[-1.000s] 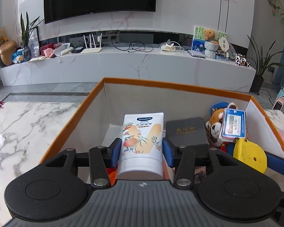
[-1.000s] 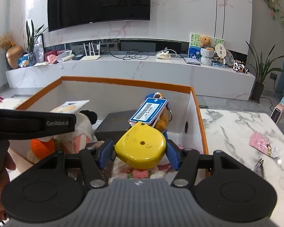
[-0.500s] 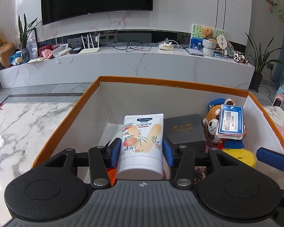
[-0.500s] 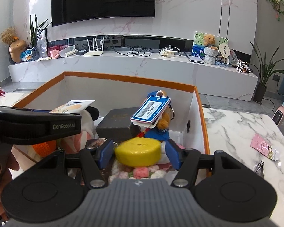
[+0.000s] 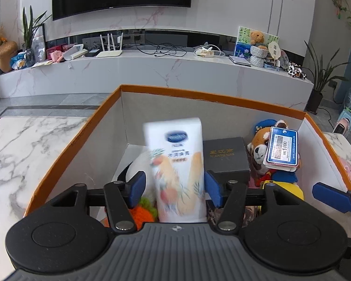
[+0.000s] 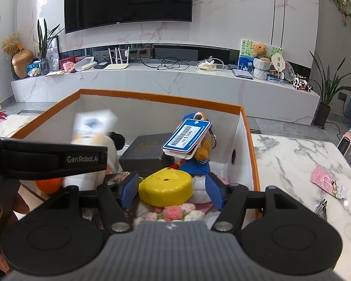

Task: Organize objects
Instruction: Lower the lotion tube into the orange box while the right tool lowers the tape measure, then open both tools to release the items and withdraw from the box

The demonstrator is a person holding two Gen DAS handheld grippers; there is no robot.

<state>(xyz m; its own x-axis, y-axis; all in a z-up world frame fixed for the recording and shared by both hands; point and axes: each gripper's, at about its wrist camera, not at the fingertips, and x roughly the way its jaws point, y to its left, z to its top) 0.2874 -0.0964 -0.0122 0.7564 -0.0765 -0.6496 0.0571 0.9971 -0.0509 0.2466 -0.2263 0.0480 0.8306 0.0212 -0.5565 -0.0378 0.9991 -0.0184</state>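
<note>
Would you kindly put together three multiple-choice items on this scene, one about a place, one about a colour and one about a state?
1. Where does the yellow case lie?
A. In the orange-rimmed box
B. On the marble table outside the box
C. On the TV shelf

2. What colour is the price tag on the plush toy?
A. Green
B. Blue
C. Black

3. How do the fingers of the left gripper stand around the lotion tube?
A. Clamped tight on both sides of it
C. Folded away, out of sight
B. Spread, with a gap on the left side

Answers:
1 A, the case sits among the things inside the box walls.
2 B, the tag is blue with a white barcode panel.
3 B, the left pad stands clear of the blurred tube.
</note>
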